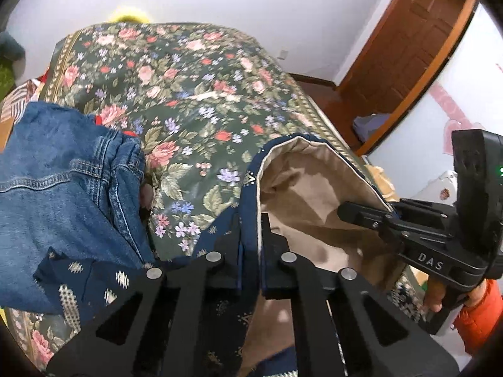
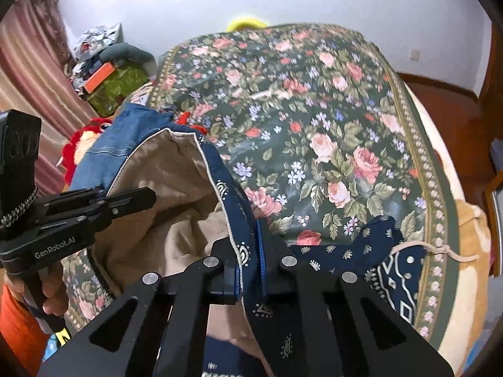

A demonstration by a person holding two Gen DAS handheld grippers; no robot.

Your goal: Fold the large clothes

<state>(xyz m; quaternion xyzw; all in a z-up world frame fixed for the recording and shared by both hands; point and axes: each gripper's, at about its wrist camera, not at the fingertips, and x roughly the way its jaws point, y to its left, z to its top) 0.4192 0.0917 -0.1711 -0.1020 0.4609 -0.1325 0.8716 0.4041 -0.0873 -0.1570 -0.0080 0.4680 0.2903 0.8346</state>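
Both hands were held out over the bed (image 1: 201, 72), each pair of tongs tilted steeply downward toward the flowered bedspread. The left tongs (image 1: 250, 245) were closed tight on the edge of a navy patterned garment (image 1: 217, 238) with a beige lining (image 1: 308, 194), the dark hem pinched between the two black pads. The right tongs (image 2: 251, 251) were likewise clamped shut on the same garment's navy border (image 2: 234, 207), a blue strip of pad showing against the cloth. From the left wrist view the right tongs appeared at the far right, gripped by a hand (image 1: 435, 295) with an orange sleeve (image 1: 481, 314) behind it. The garment hung between the two grips at the near side of the bed, its opened edge arching up and away from the tongs with the lining facing inward, its long axis running roughly across from one hand to the other. A pair of blue jeans (image 1: 59, 182) lay bunched just to the left, and a drawstring (image 2: 440, 249) trailed to the right.
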